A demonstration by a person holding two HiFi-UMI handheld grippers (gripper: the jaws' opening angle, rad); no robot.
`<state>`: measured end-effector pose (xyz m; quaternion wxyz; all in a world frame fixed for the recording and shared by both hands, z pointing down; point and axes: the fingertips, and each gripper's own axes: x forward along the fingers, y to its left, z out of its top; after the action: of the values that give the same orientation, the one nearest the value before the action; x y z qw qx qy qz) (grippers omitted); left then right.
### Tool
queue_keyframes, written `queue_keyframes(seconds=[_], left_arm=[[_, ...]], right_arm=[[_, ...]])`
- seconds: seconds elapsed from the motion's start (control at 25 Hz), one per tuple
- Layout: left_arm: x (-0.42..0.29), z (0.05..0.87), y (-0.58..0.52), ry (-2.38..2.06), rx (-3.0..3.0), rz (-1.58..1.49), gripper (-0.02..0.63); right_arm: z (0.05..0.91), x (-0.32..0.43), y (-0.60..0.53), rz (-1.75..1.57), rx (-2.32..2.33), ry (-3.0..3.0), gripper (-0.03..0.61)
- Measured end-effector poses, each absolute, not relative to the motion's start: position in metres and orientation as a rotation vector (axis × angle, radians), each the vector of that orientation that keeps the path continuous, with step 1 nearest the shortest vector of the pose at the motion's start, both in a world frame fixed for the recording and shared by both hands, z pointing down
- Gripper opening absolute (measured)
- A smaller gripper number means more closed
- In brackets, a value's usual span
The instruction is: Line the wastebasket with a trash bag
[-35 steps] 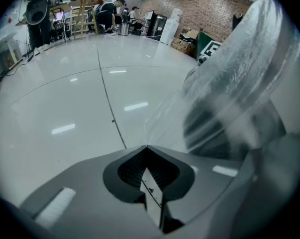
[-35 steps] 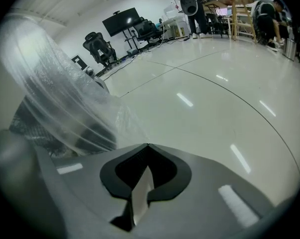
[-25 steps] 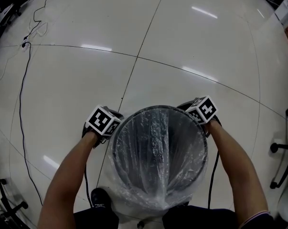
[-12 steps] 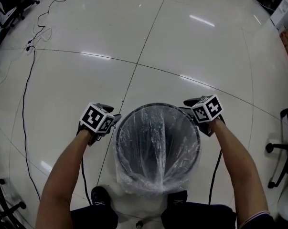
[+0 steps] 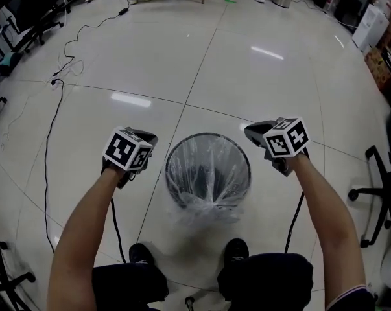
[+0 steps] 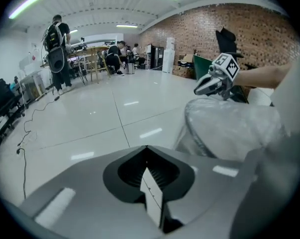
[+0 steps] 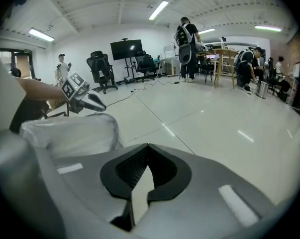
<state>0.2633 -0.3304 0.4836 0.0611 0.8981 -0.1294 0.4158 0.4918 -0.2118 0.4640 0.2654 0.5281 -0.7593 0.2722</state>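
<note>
Both just closed: left gripper (image 5: 152, 138), right gripper (image 5: 248, 132).

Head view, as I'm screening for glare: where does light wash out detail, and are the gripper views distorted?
Head view: bright reflected streaks on the floor, the trash bag glints, tile seams bow. Left gripper view: fisheye, black corners, bag soft-edged. Right gripper view: same vignette, bag blurred.

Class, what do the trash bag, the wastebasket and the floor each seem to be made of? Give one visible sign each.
Trash bag: thin clear plastic film, crinkled and shiny.
Wastebasket: dark, rigid round rim; plastic or metal, unclear through the bag.
Floor: pale glossy tile, with joint lines and mirrored lights.
</note>
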Motion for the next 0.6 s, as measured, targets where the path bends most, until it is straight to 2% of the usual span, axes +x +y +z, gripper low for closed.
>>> queue_keyframes(seconds=[0.24, 0.6], left_arm=[[0.256, 0.428, -0.288, -0.407, 2.805, 1.245, 0.011], [0.247, 0.39, -0.22, -0.338, 2.875, 1.218, 0.011]], right_arm=[[0.399, 0.432, -0.173, 0.628, 1.356, -2.124, 0.002], [0.369, 0.346, -0.121, 0.61, 1.177, -2.195, 0.005]])
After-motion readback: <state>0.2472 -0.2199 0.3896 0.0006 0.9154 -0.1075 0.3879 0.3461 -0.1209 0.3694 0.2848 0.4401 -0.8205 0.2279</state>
